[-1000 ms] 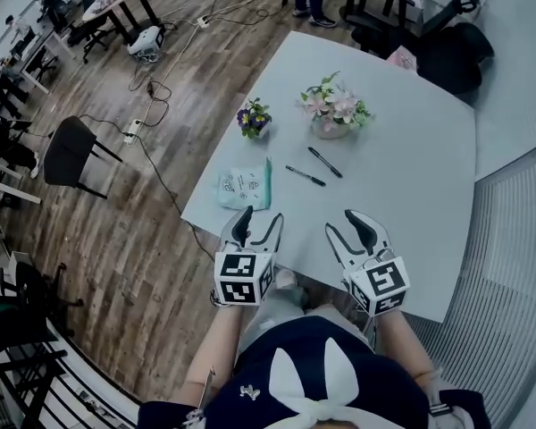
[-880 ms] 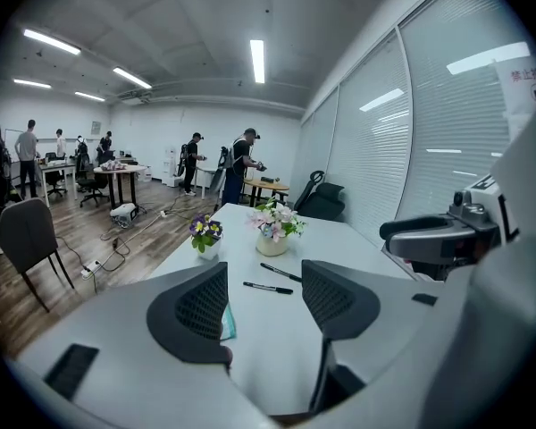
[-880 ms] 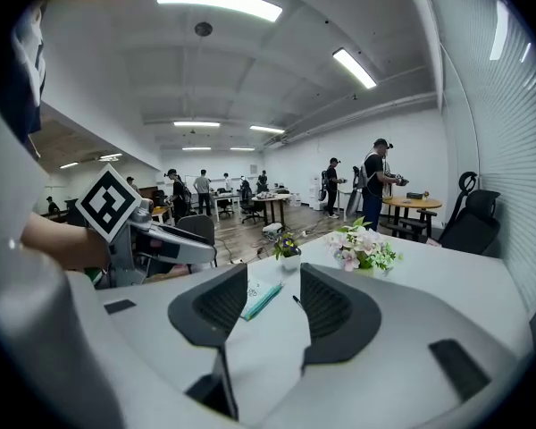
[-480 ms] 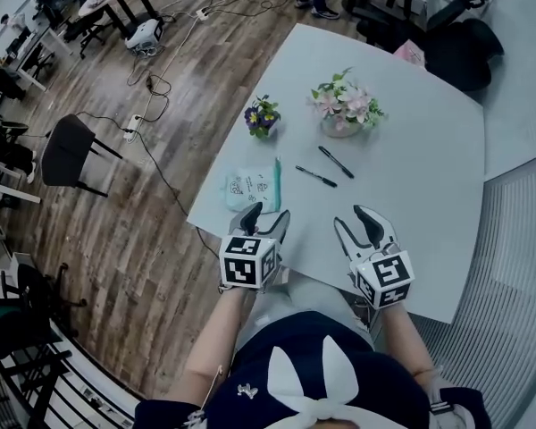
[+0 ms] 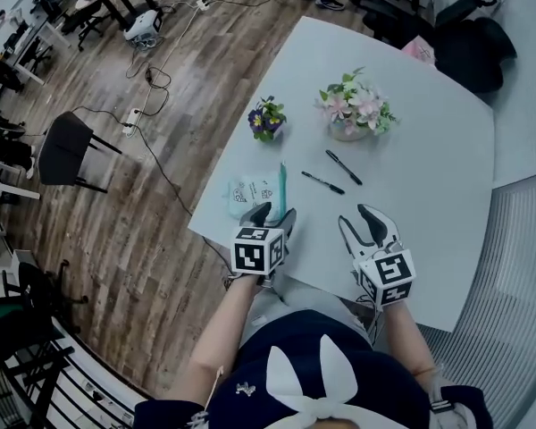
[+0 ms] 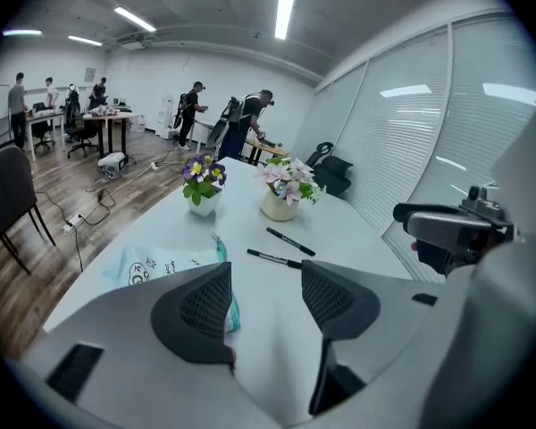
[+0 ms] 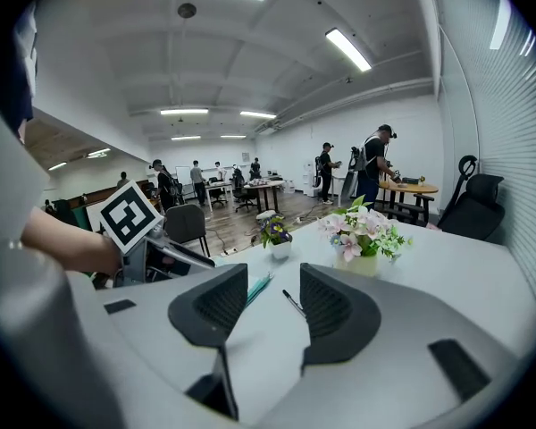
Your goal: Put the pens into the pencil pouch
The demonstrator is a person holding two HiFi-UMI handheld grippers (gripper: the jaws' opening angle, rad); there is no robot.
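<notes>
Two pens lie loose on the surface, well short of being bagged. The near pen and far pen are both black and slim, roughly parallel, close together but apart. In the left gripper view they sit ahead of the claw, near pen in front of far pen. The right gripper view shows one pen between its pads.

The pencil pouch lies flat to the left of the pens, near the surface's left edge. It is pale mint with a teal zip strip along the side facing the pens. There are dark printed doodles and lettering on its face, too small to read.

The left claw hovers at the pouch's near end, jaws apart, nothing between them. From its own camera the left pad overlaps the pouch's zip edge; contact cannot be told. The right claw is just short of the pens, jaws apart and empty. Each carries a cube with black-and-white square markers; no readable text.

Beyond the pens there is a pot of pink flowers, and a small pot of purple flowers to its left. The surface is pale grey.

A black chair stands on the wood floor.
</notes>
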